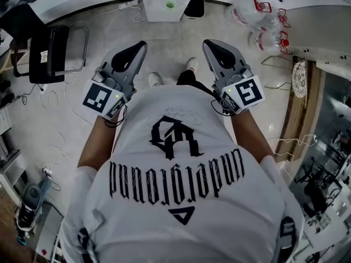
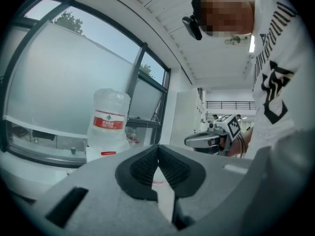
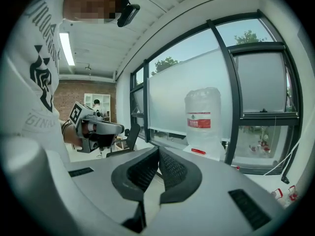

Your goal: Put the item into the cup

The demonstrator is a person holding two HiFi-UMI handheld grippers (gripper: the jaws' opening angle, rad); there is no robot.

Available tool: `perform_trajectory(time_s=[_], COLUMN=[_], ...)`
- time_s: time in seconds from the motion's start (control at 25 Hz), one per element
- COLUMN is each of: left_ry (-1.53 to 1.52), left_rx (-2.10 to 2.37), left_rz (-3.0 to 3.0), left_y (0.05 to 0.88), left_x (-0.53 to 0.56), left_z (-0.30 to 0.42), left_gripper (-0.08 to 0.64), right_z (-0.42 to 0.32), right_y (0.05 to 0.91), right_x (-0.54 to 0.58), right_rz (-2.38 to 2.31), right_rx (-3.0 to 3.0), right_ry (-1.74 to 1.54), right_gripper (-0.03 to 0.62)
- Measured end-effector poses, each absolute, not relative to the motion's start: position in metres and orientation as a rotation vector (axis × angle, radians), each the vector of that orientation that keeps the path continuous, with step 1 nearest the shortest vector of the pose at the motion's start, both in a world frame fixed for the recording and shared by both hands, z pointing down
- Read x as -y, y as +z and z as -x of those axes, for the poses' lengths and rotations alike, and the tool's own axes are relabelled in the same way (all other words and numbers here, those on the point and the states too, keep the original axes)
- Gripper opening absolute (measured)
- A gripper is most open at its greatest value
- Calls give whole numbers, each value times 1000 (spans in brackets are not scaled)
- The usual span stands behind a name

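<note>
Holds left gripper (image 1: 140,45) out level, left of the torso, forearm stretched forward, jaws clenched on nothing. Holds right gripper (image 1: 207,43) likewise on the right, tipped slightly down, jaws clenched and empty. Faces a far white table (image 1: 156,12) bearing a small green thing (image 1: 170,4), too small to tell as the task's.

Left hand-held gripper (image 1: 140,47): jaws together, nothing between them; points forward
Right hand-held gripper (image 1: 208,44): jaws together, empty; points forward, beside the left one
Left forearm (image 1: 96,142); right forearm (image 1: 252,136): bare, extended from the torso, well apart
</note>
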State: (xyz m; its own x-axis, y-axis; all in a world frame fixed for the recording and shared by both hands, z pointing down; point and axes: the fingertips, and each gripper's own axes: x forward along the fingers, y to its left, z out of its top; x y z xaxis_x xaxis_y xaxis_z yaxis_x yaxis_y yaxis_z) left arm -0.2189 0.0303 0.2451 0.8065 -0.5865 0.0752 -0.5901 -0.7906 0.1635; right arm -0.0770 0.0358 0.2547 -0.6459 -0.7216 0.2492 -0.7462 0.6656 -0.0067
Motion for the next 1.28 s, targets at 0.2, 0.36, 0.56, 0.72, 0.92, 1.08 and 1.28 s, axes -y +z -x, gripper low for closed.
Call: perform_trajectory(time_s=[0.2,0.36,0.56,0.72,0.92,1.08,1.28], left_ry=[13,14,11,23,35,38,48], left_rx=[887,880,906,918,920,960,1026], left_rz=[-2807,-2802,-2800,-2799,-2814,-2809,-2776], left_y=[248,249,244,241,238,235,239], left_x=[-44,-54,-66,-79,-109,-133,-162], left_z=[218,207,191,154,101,71,47], left_gripper=[15,15,15,15,15,15,15], right_z=[73,63,50,16,-33,-64,-93], right_y=[251,247,243,243,245,248,252], right_x=[-52,-59,-72,-88,-118,-146,-172], right_rz=[-1224,-1220,-1184,-1157,-1122,-1083,-1015], right_rx=[2634,2639,2667,2684,2703,2723,2751], right_ry=[152,131,109,113,121,139,151], right_gripper=[15,15,15,15,15,15,15])
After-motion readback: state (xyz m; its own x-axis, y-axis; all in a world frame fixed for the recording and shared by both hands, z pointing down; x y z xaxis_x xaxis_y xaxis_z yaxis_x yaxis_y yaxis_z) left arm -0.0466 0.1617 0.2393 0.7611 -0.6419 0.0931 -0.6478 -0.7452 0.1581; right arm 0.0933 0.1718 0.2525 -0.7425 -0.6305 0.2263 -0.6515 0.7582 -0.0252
